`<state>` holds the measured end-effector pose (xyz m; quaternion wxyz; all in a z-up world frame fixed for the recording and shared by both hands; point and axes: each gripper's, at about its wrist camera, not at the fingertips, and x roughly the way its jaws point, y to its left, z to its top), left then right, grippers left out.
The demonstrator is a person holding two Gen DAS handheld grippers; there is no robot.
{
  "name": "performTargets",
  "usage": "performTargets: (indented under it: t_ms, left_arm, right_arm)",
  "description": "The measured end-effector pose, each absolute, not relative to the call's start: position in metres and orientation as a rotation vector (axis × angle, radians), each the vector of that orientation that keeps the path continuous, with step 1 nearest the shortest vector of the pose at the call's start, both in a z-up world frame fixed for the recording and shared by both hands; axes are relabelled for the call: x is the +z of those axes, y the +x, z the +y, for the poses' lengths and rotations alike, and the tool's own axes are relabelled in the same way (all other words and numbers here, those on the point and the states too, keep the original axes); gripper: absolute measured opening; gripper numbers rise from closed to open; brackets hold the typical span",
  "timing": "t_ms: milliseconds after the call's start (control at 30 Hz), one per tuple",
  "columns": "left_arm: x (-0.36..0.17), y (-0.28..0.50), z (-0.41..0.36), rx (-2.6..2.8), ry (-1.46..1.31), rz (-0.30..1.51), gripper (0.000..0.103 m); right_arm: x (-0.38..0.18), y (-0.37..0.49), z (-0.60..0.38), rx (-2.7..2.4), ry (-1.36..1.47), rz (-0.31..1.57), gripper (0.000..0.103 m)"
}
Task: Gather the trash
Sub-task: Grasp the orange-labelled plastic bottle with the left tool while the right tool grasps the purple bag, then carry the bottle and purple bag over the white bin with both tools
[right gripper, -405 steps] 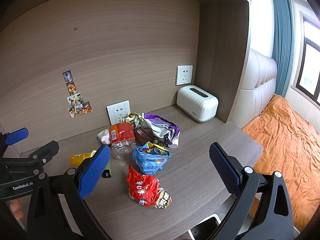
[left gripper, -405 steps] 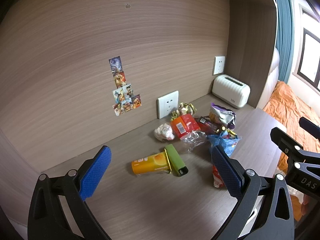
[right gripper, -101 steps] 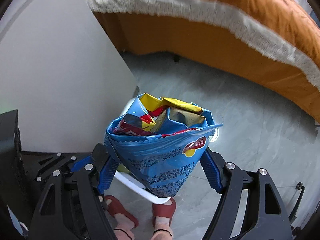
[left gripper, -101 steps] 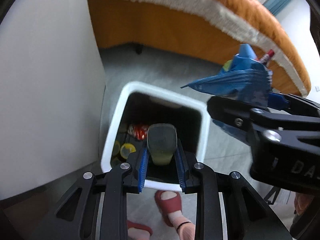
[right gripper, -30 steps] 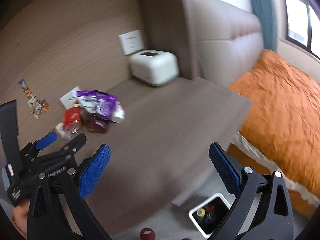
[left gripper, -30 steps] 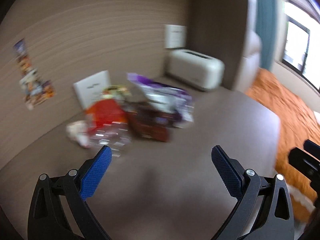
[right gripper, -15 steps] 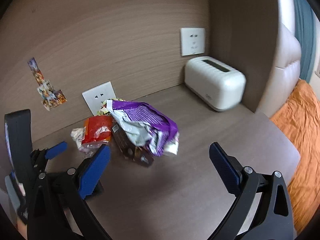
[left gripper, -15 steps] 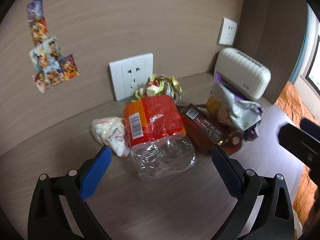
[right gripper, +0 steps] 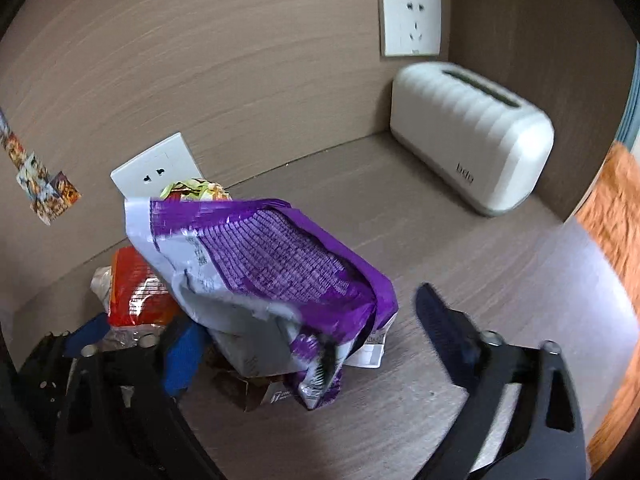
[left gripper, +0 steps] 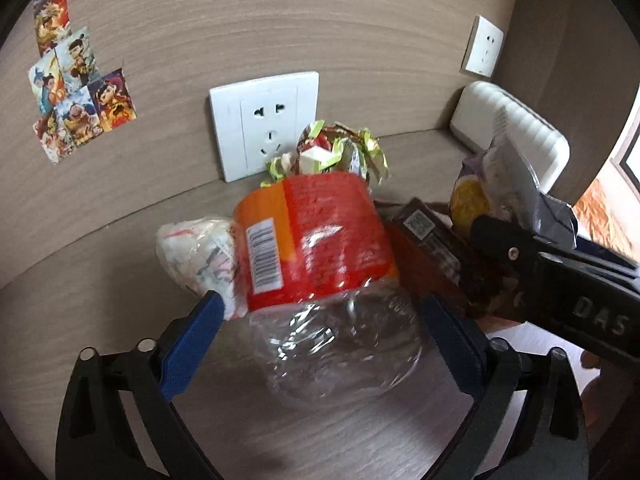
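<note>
- Left gripper, jaws wide apart, straddles the crushed plastic bottle lying on the desk; close squarely across its clear body (crumpled plastic slips).
- Right gripper, also spread, brackets the purple snack bag; pinch its upper fold, clear of the wrappers beneath.

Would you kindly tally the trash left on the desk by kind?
Plastic bottles: 1, the crushed bottle with an orange label
Snack bags and wrappers: 3, purple bag, brown wrapper, green wrapper
Crumpled white wads: 1
Total: 5
</note>
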<state>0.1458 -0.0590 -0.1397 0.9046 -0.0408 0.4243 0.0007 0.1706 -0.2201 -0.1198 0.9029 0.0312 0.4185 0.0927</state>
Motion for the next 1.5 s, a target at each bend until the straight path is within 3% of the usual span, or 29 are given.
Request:
performTargets:
  t_ms: [67,800,1500]
  left_arm:
    - [-0.140,0.146,-0.061,0.000,-0.068,0.873,0.075]
    - [-0.087,0.083,-0.066,-0.147,-0.003,0.768,0.075]
    - [-0.099,-0.003,-0.221,-0.630,0.216,0.810,0.075]
  right_arm:
    - [-0.122,0.171,-0.221,0.207,0.074,0.873,0.079]
    - [-0.071,0.097,-0.298,0.171,0.311,0.780,0.077]
    - [-0.090,-0.063,-0.398,-0.213,0.450,0.756,0.077]
